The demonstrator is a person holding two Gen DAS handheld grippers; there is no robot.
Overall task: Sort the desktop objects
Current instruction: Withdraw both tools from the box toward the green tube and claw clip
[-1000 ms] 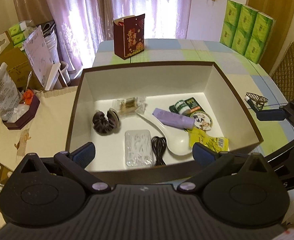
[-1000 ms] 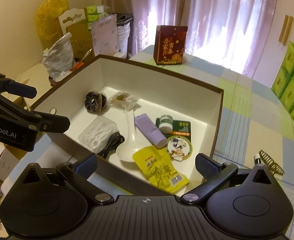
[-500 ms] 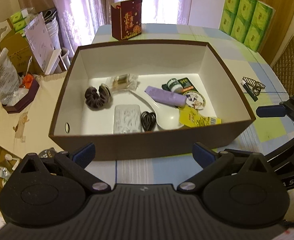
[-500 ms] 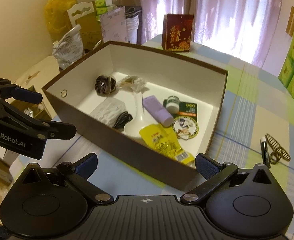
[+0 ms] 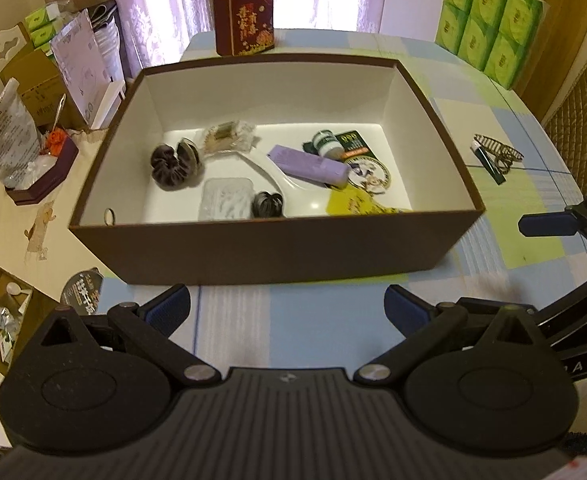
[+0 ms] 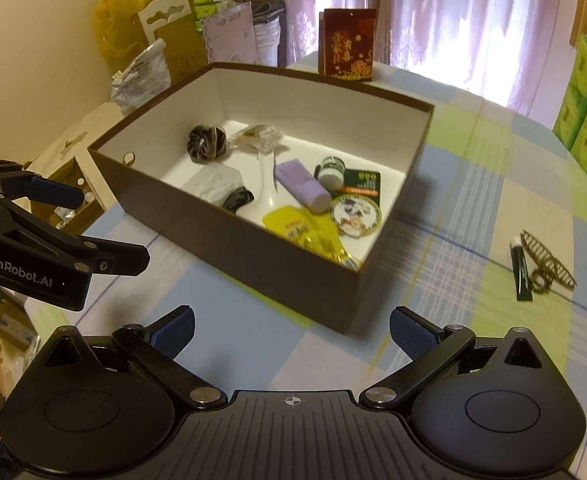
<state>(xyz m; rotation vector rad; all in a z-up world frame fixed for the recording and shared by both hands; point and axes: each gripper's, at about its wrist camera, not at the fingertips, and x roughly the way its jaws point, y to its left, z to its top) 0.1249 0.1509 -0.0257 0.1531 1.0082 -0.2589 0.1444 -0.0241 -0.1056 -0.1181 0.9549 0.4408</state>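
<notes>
Matt cardboard box [image 5: 277,248], glossy spoon [image 5: 293,188]

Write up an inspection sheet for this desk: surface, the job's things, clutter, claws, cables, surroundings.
Surface: checked tablecloth, mostly bare in front of the box.
Job's things: brown box holds a scrunchie, lilac tube, white spoon, yellow packet, small jar and more. A hair claw clip and a dark tube lie on the cloth outside, beside the box.
Clutter: red gift bag behind the box.
Claws: left claw and right claw both open, empty, short of the box.
Cables: coiled black cord in the box.
Surroundings: curtains, green tissue packs, a crowded side table.
</notes>
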